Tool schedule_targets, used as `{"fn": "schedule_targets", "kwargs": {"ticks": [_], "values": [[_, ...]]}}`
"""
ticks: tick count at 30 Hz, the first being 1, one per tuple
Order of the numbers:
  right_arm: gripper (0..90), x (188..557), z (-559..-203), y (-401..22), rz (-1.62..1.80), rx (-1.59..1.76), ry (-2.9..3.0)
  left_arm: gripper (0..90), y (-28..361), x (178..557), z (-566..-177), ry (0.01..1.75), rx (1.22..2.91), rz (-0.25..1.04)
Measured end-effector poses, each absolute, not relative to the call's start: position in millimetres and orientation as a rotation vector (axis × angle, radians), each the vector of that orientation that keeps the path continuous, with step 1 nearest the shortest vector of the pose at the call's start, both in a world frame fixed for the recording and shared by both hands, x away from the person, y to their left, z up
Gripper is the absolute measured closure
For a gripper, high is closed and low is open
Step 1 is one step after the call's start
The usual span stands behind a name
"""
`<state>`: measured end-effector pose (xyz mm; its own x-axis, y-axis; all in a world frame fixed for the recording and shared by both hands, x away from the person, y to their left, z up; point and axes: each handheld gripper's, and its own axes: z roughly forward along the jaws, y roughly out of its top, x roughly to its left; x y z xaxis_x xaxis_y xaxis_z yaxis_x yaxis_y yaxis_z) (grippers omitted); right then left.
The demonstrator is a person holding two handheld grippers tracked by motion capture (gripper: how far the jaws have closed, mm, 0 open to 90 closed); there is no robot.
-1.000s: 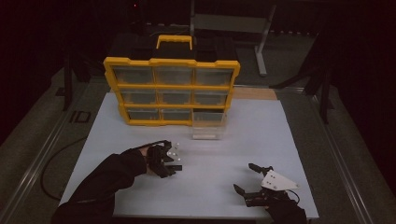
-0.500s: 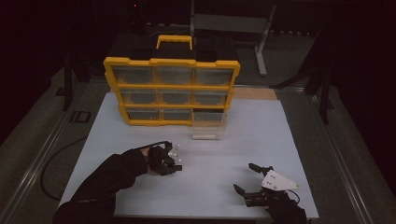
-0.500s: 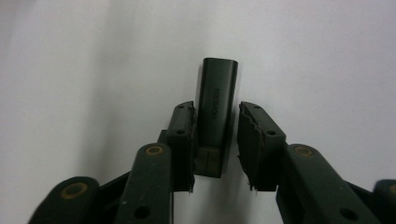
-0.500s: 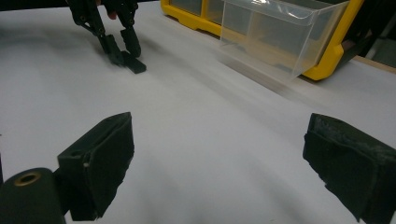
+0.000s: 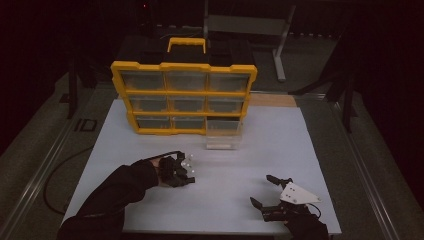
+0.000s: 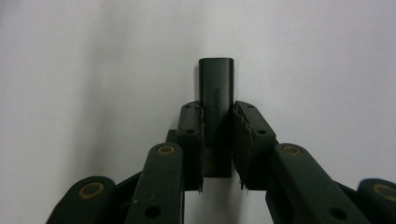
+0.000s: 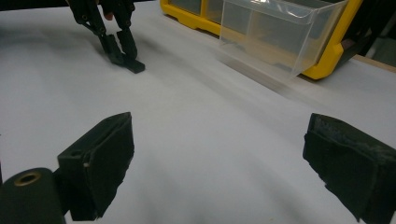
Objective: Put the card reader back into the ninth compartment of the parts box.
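A small black adapter (image 6: pixel 215 88) with faint lettering sits between the pads of my left gripper (image 6: pixel 217 112), which is shut on it over the white table. In the high view the left gripper (image 5: pixel 186 172) is left of the table's middle, in front of the organizer. From the right gripper view, the left gripper (image 7: pixel 119 49) points down and the adapter (image 7: pixel 134 65) touches the table top. My right gripper (image 5: pixel 262 190) stands open near the front right edge, its jaws wide apart (image 7: pixel 219 163) with nothing between them.
A yellow organizer (image 5: pixel 184 97) with clear drawers stands at the back of the white table (image 5: pixel 280 145). One clear drawer (image 5: pixel 223 134) is pulled out onto the table in front of its lower right slot, and appears empty (image 7: pixel 275 37).
The left hand and its gripper have shifted very slightly over the same spot. The right gripper has not moved.
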<state>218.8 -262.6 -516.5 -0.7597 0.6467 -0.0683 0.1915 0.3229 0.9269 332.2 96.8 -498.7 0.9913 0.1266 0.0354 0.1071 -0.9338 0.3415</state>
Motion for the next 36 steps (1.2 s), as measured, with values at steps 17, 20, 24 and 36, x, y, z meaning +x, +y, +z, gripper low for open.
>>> {"fn": "schedule_targets", "kwargs": {"ticks": [17, 20, 24, 36], "values": [[9.0, 218.6, -516.1, -263.1, 1.43, 0.736, 2.158, 74.6, 94.1, 329.3, -484.4, 0.147, 2.774, 0.032], [9.0, 218.8, -516.3, -263.0, 1.432, 0.737, 2.16, 74.6, 93.0, 328.4, -480.4, 0.134, 2.773, 0.027], [9.0, 218.2, -515.8, -263.0, 1.429, 0.739, 2.158, 74.6, 92.4, 328.8, -475.7, 0.121, 2.77, 0.029], [9.0, 218.5, -515.9, -263.1, 1.432, 0.742, 2.157, 74.6, 88.3, 330.3, -459.9, 0.104, 2.762, 0.025]]}}
